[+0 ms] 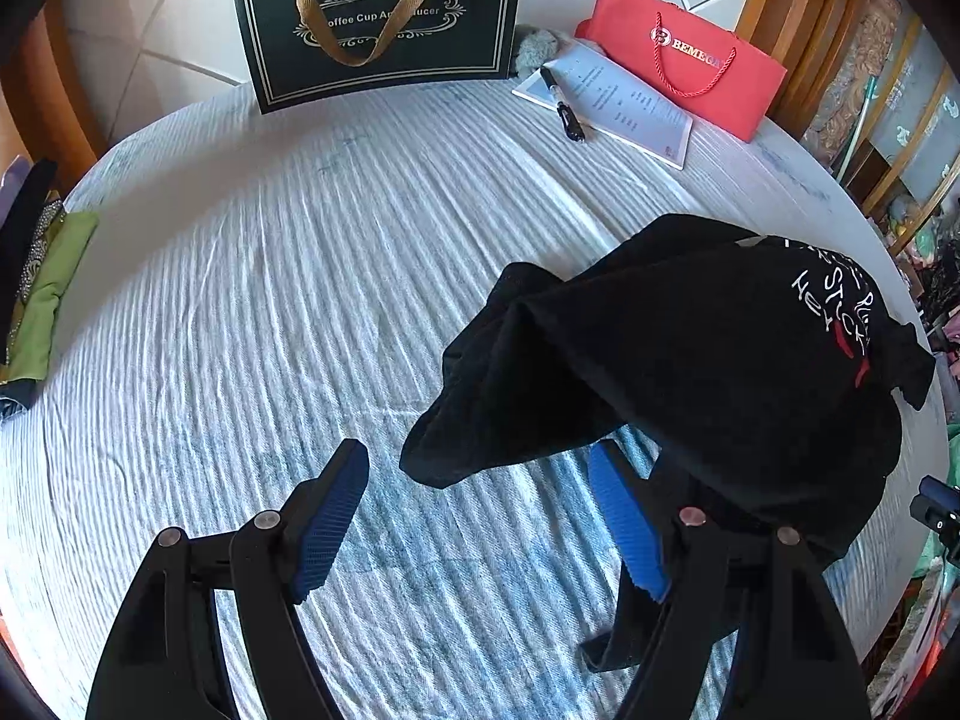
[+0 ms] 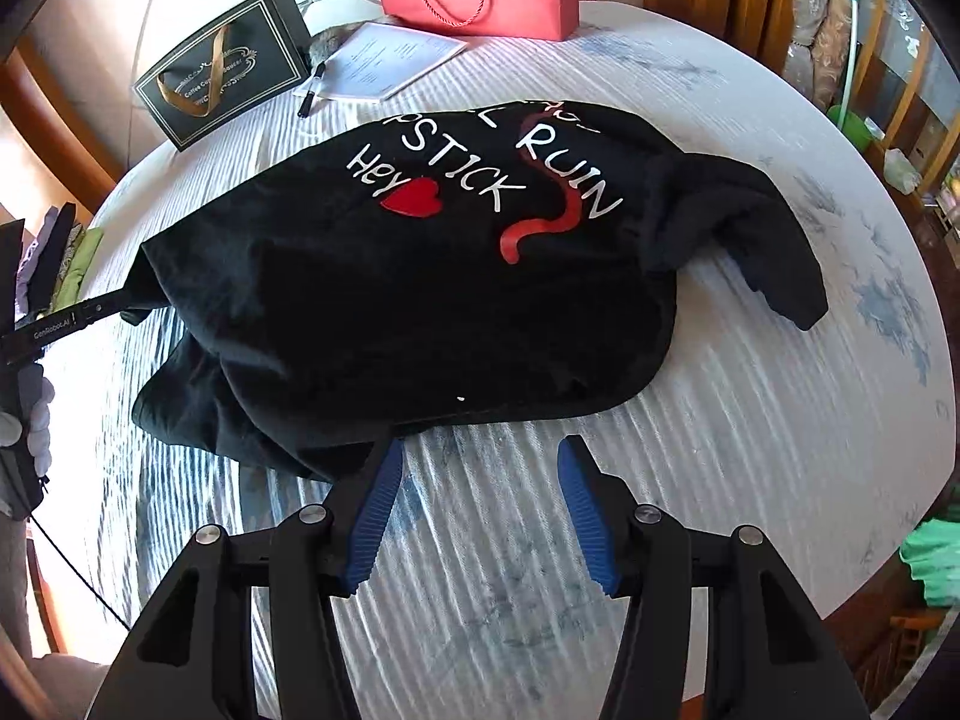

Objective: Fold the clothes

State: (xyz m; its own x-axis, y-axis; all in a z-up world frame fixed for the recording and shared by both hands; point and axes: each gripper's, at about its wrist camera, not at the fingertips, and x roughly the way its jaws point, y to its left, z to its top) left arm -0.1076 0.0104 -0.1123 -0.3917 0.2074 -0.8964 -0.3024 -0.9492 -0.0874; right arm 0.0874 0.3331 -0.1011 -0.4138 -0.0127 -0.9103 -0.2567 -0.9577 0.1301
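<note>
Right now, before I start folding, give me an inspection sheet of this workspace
Surface: round table under a striped, stained white cloth.
Job's things: black T-shirt heaped and unfolded, print facing up.
Clutter: black gift bag, red gift bag, papers with a pen on them, folded clothes at the table's edge.
Grippers: left gripper open, shirt draped over one finger; right gripper open, nothing between its jaws.
Cables: thin black cord beside the gloved hand.
Surroundings: wooden chairs, tiled floor.

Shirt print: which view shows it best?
Right wrist. The print faces the camera there: white lettering, red heart, red squiggle on the shirt. Left wrist catches only a sliver of lettering at the shirt's far edge.
</note>
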